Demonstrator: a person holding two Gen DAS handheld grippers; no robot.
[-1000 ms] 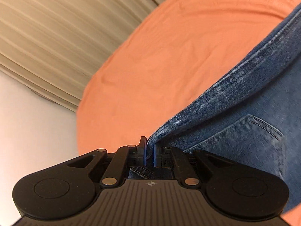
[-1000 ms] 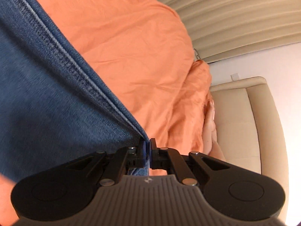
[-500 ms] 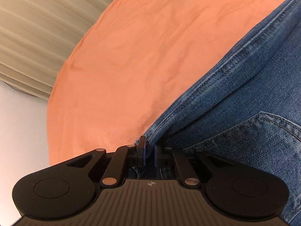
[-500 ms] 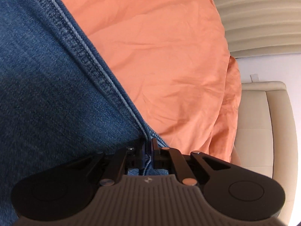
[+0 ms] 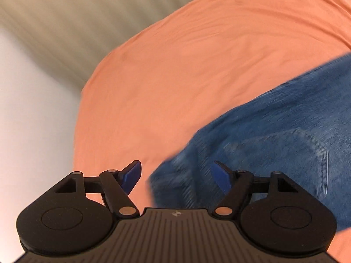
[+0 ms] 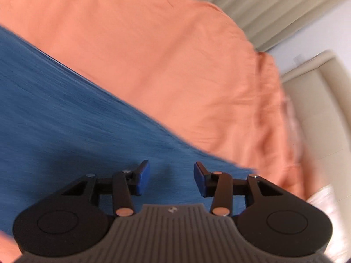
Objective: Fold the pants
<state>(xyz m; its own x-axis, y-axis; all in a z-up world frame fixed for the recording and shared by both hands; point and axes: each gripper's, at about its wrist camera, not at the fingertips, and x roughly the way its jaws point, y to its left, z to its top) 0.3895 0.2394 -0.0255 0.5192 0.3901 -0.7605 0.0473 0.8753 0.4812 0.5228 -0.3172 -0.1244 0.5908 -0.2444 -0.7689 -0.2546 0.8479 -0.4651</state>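
Pants (image 5: 274,135) lie on the bedsheet (image 5: 175,76), curtain (image 5: 65,22) behind it

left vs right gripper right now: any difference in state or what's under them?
The left gripper hangs over a corner of the jeans, orange sheet under one finger; the right gripper sits fully over denim. The left looks spread wider. Both are open, holding nothing.

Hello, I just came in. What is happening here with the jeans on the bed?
A person is folding a pair of blue jeans on an orange bedsheet, with a handheld gripper in each hand. At this moment both the left gripper and the right gripper are open and hold nothing. The denim lies on the sheet under and in front of them, back pocket facing up. The pictures are blurred, so the grippers seem to be moving.
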